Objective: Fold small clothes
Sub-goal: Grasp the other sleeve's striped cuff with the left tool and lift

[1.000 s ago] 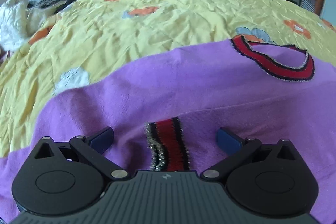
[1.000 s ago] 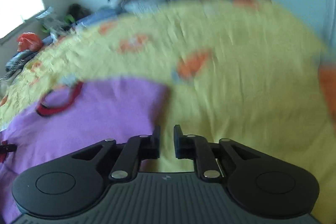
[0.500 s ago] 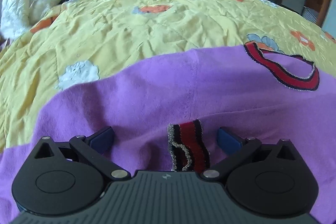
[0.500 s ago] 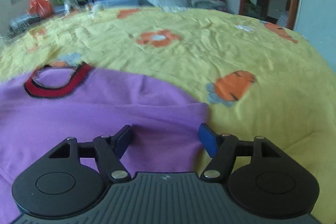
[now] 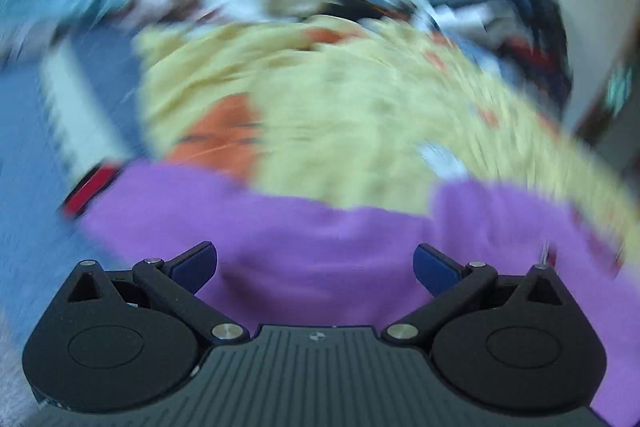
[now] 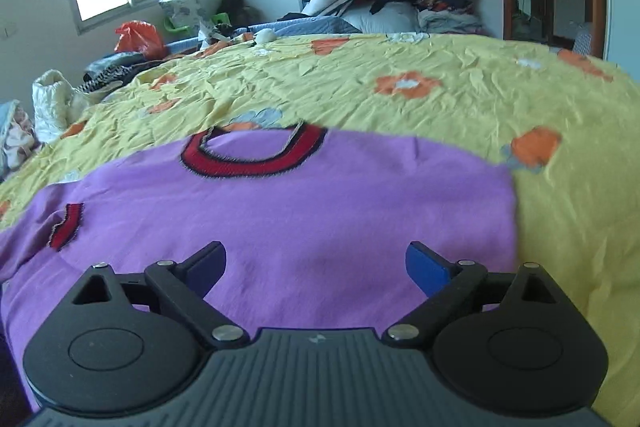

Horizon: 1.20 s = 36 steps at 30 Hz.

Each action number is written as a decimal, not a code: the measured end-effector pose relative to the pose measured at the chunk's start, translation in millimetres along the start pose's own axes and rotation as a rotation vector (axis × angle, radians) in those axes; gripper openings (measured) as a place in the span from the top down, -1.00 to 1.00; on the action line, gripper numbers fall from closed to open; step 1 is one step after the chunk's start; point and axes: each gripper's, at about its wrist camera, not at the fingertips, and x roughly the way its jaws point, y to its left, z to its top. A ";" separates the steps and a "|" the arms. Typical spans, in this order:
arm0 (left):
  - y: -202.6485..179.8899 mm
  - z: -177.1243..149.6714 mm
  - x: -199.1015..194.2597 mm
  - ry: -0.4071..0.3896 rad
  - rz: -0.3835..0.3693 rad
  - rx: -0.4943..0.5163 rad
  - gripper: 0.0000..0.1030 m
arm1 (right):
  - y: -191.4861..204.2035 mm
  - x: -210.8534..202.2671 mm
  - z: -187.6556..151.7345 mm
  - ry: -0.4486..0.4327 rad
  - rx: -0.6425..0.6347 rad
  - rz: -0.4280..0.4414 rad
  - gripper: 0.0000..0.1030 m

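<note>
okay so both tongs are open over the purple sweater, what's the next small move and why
Probably lower the right tongs and close on the purple sweater near its right edge, to start a fold. Both tongs are open and empty; the left tongs view is motion-blurred, so that side isn't settled.

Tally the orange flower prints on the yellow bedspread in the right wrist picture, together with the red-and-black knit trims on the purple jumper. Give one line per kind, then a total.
Large, clear orange flower prints on the yellow bedspread: 2, at and; smaller orange patches farther back are too small to count.
Red-and-black trims on the purple jumper: 2, the collar and one cuff.
Total: 4
</note>
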 end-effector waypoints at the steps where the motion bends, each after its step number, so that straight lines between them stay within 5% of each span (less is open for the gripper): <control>1: 28.8 5.7 -6.6 -0.011 0.006 -0.099 -1.00 | 0.7 -0.5 -4.1 -0.003 0.009 0.000 -0.89; 4: 99.8 18.4 -20.2 -0.054 -0.045 -0.360 -1.00 | 0.0 -1.2 -10.5 -0.002 0.032 0.012 -0.89; 7: 137.8 26.5 -16.4 -0.037 -0.074 -0.509 -1.00 | -2.8 -2.2 -12.3 0.006 0.056 0.010 -0.89; 14: 149.7 38.2 16.8 0.036 -0.216 -0.623 -1.00 | 1.3 -10.3 -13.0 -0.041 0.024 0.012 -0.89; 18: 153.5 41.8 33.4 0.020 -0.224 -0.714 -0.96 | 9.0 -13.4 -15.0 -0.064 -0.010 0.014 -0.89; 19: 155.0 43.4 35.3 0.019 -0.226 -0.733 -0.88 | 10.5 -13.9 -15.9 -0.071 -0.019 0.007 -0.89; 21: 158.9 42.8 36.3 0.015 -0.270 -0.765 -0.29 | 12.6 -14.8 -18.4 -0.083 -0.029 -0.003 -0.89; 22: 160.8 41.0 38.7 0.039 -0.272 -0.775 0.32 | 12.2 -14.3 -19.5 -0.082 -0.026 -0.001 -0.89; 23: 161.9 38.2 41.4 0.064 -0.268 -0.776 0.58 | 10.8 -13.0 -20.3 -0.075 -0.019 0.002 -0.89; 29: 169.2 13.9 38.6 0.026 -0.276 -0.804 0.95 | 3.3 -11.2 -21.4 -0.070 0.022 0.011 -0.89; 36: 146.4 28.5 4.5 -0.032 -0.214 -0.670 0.96 | -3.8 -4.0 -22.5 -0.042 0.077 0.005 -0.89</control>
